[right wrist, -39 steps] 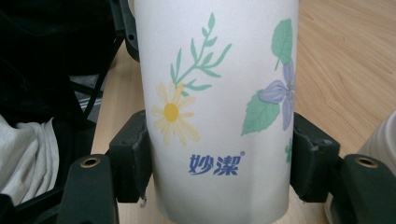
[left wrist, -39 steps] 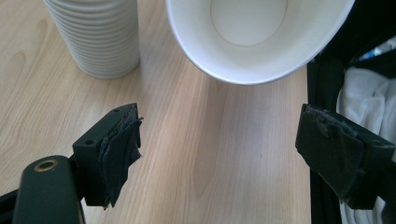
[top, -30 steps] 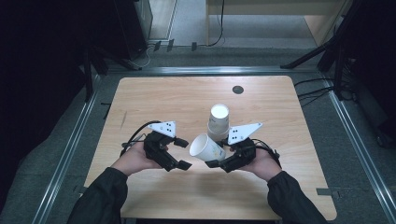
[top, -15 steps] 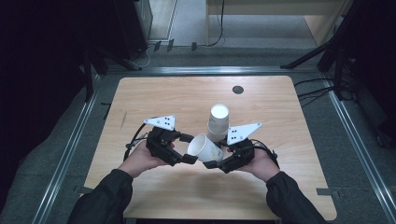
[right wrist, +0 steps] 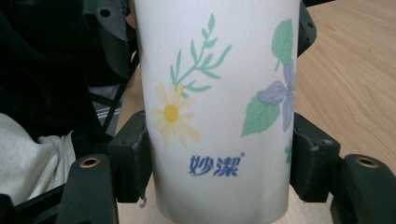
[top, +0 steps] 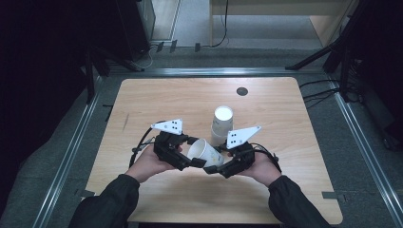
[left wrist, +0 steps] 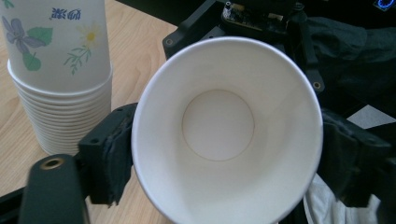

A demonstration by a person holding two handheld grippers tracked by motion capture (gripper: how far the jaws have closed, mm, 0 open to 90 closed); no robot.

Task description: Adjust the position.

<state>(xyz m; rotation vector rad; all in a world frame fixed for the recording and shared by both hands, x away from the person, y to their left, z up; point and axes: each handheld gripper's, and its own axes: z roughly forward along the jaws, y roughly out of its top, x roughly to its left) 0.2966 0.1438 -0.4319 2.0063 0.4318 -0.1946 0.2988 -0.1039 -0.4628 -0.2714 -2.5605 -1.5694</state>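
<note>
A white paper cup (top: 205, 152) printed with flowers lies on its side in the air between my two grippers. My right gripper (top: 215, 169) is shut on its lower body; in the right gripper view both pads press the cup (right wrist: 219, 93) at the right gripper (right wrist: 219, 163). My left gripper (top: 194, 161) sits at the mouth end. In the left gripper view the open mouth of the cup (left wrist: 219, 126) faces me. The left gripper (left wrist: 226, 149) has just been closing, and its pads (left wrist: 114, 154) touch the rim on both sides.
A stack of the same cups (top: 222, 124) stands upside down on the wooden table (top: 285, 104) just behind my grippers, and rises at the left in the left gripper view (left wrist: 60, 93). A small dark round hole (top: 242, 91) sits near the far edge. Metal rails frame the table.
My left gripper has moved right to the cup's mouth and its jaws have come in around the rim. The right gripper and the cup have stayed in place.
</note>
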